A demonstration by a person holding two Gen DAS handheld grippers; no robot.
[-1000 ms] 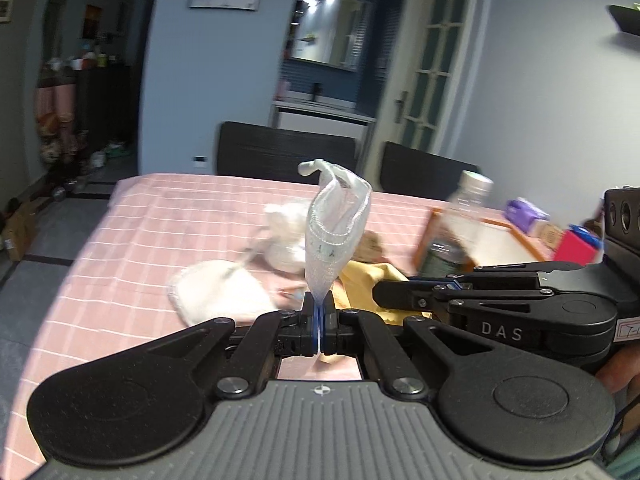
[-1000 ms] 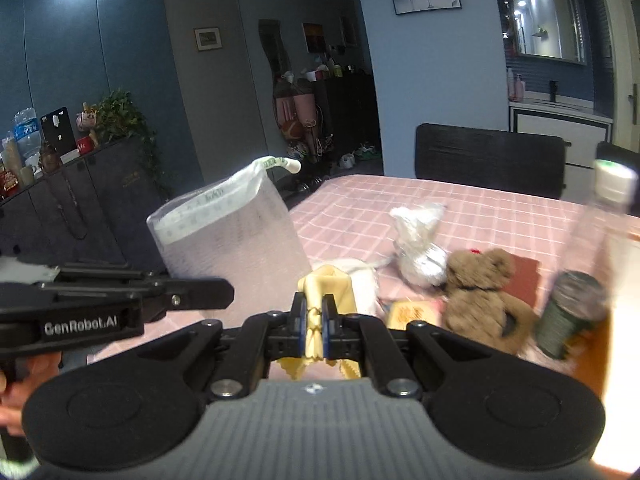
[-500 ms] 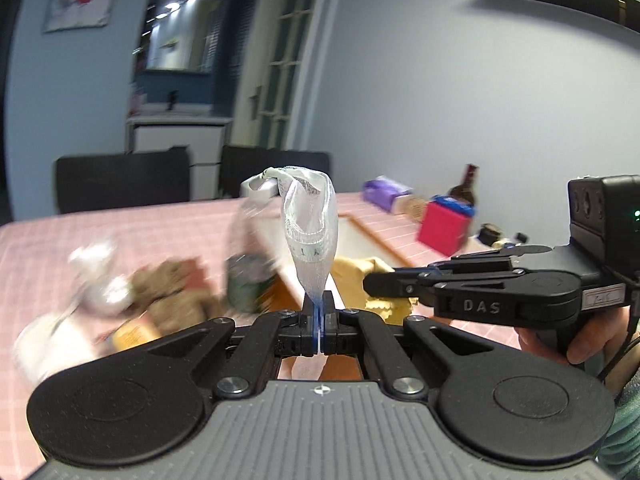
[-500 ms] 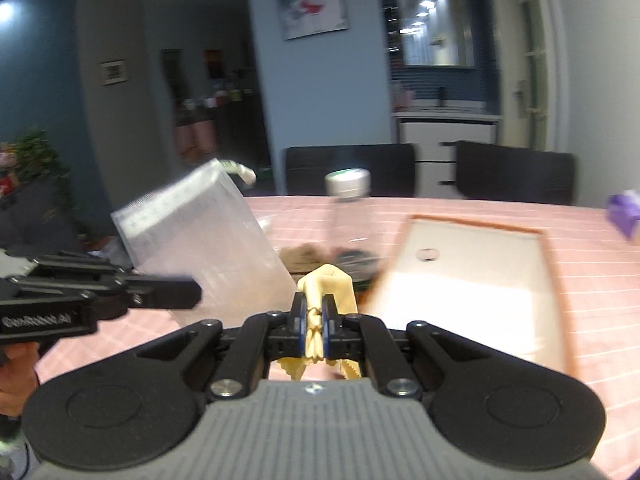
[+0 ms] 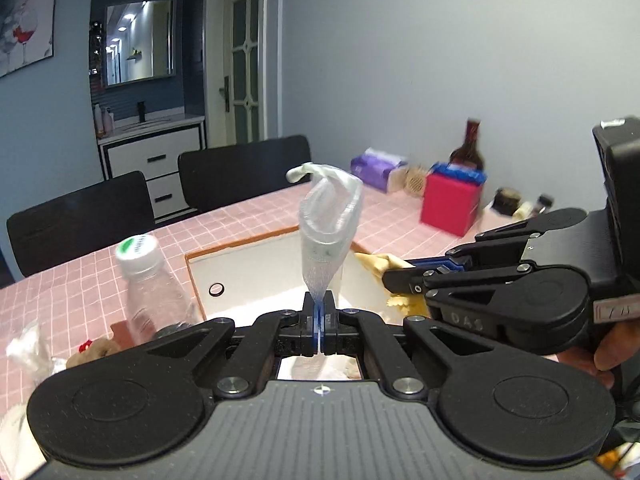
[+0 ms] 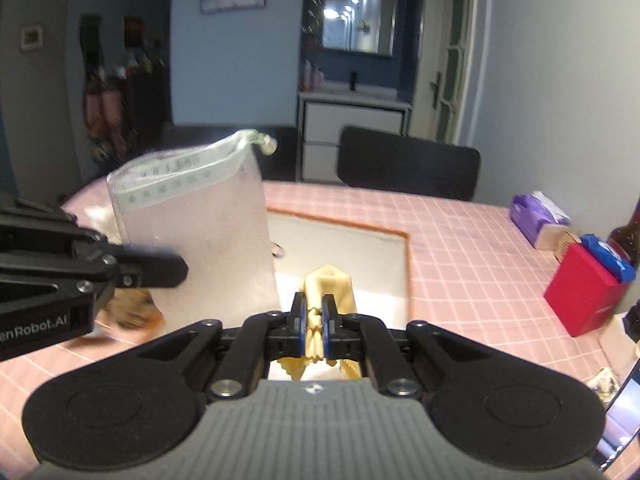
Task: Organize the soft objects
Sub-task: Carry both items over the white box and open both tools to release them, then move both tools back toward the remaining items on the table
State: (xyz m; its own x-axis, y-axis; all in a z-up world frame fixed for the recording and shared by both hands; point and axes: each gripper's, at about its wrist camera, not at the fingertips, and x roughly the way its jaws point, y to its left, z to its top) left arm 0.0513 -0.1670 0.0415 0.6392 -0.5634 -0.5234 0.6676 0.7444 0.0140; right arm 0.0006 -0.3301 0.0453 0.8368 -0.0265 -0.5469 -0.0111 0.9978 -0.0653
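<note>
My left gripper (image 5: pixel 319 312) is shut on the bottom edge of a translucent white mesh pouch (image 5: pixel 328 236), which stands up above the jaws. The same mesh pouch (image 6: pixel 196 236) shows broadside in the right wrist view, with the left gripper's fingers (image 6: pixel 152 268) at its lower left. My right gripper (image 6: pixel 314 318) is shut on a yellow cloth (image 6: pixel 330 286) that bunches up between the pads. In the left wrist view the right gripper (image 5: pixel 394 278) reaches in from the right with the yellow cloth (image 5: pixel 378 262) at its tip. Both hang over a white tray (image 6: pixel 396 276) with an orange rim on the pink checked table.
A clear plastic bottle (image 5: pixel 152 292) with a white cap stands left of the tray (image 5: pixel 248 276), with a brown plush toy (image 5: pixel 94 354) and crumpled white material beside it. A red box (image 6: pixel 580 292), purple tissue pack (image 6: pixel 538 214) and brown bottle (image 5: pixel 468 150) sit at the right. Two dark chairs (image 6: pixel 408 170) stand behind the table.
Both grippers have swung to the right across the table, from over the plush toy and bottle to over the white tray. Each keeps its hold, on the pouch and on the cloth.
</note>
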